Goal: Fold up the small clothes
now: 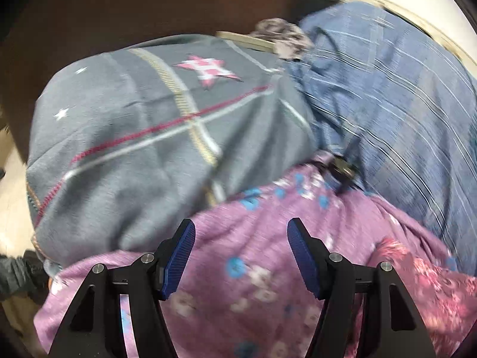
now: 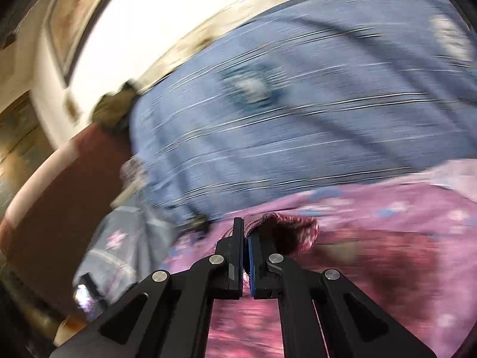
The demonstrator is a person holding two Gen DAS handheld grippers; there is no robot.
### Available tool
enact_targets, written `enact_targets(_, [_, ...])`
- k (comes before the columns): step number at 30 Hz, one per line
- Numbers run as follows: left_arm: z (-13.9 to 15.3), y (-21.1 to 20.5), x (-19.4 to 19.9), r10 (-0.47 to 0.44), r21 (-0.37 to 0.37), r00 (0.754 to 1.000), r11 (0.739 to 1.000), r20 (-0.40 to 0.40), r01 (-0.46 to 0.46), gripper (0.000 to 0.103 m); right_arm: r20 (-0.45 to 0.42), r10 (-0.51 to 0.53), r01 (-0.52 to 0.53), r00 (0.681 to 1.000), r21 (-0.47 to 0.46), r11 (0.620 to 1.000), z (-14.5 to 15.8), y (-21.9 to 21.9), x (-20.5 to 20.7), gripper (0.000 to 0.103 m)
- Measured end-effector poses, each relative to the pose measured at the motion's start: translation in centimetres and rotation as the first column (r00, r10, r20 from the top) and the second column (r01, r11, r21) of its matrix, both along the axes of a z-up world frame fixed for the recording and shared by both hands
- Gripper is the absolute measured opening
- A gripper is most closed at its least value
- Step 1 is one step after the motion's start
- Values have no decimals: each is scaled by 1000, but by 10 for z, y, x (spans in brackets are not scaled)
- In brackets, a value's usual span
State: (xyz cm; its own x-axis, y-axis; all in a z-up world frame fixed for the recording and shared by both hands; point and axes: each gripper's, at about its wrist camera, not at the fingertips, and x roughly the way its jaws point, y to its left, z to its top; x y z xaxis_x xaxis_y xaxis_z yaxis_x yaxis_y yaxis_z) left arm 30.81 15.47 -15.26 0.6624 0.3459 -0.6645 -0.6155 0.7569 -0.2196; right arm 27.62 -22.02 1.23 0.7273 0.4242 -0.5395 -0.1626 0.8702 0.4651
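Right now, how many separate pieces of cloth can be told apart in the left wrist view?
3, maybe more hidden: a grey star-patterned piece upper left, a blue striped piece upper right, and a pink floral garment nearest, under the left gripper.

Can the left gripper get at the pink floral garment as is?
Probably yes. The left gripper is open and empty, with the pink floral garment directly beneath and nothing between them. The grey star garment lies off to one side, clear of that path.

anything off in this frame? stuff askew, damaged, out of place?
Nothing damaged or spilled. Grey star garment and pink floral garment lie rumpled, overlapping. Right gripper is shut on a pink fold; left gripper hangs open.
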Motion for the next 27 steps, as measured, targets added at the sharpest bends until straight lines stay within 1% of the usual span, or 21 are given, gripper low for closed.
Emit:
enact_targets(3, [2,-27,6,-72,46,997,996,5,72,64,-49,-111,111,993,6,994,-19,-57,-8,2])
enact_targets(5, [2,-43,9,-123,71,992,990,6,122,66,-80,-179,178,981,-23,984,-38,-83,-11,1])
enact_targets(7, [1,-62,11,-171,99,985,981,-1,170,67,-109,-231,228,967,-40,973,-55,-102,-12,2])
enact_targets(9, [0,-79,12,-218,133,976,967,-5,216,67,-143,-271,269,952,-36,962,-76,-116,-11,2])
enact_targets(10, [0,-87,12,-236,151,972,960,-8,234,67,-156,-295,291,943,-53,955,-88,-121,-10,2])
enact_targets(12, [1,-95,11,-260,170,966,951,-6,257,68,-164,-324,314,932,-84,946,-103,-128,-12,2])
enact_targets(15, [4,-107,8,-302,185,953,938,17,294,68,-214,-350,338,912,-93,937,-128,-140,-12,2])
enact_targets(16, [7,-112,5,-314,197,949,933,38,301,69,-234,-360,345,903,-105,933,-136,-145,-10,2])
enact_targets(18, [12,-116,-2,-330,217,940,927,84,306,73,-272,-358,342,893,-105,934,-149,-150,-7,2])
enact_targets(19, [13,-118,-5,-339,222,935,924,104,310,77,-292,-349,334,890,-102,937,-154,-150,-6,2])
enact_targets(21, [13,-124,-11,-368,231,918,915,146,330,78,-308,-331,313,892,-108,944,-158,-147,-5,2])
enact_targets(22, [12,-128,-13,-387,238,909,907,154,346,78,-309,-322,303,895,-111,947,-159,-146,-4,2])
enact_targets(23, [10,-134,-14,-415,254,898,894,149,370,78,-308,-316,297,898,-108,949,-159,-145,-5,2])
enact_targets(24, [7,-138,-13,-431,269,891,883,142,385,78,-304,-312,295,900,-101,950,-157,-146,-6,2])
enact_targets(25, [4,-143,-11,-444,289,888,871,117,398,78,-302,-309,294,902,-94,951,-155,-146,-8,2])
enact_targets(27, [-15,-154,5,-444,353,896,834,-30,425,80,-306,-299,290,904,-75,954,-155,-149,-9,3])
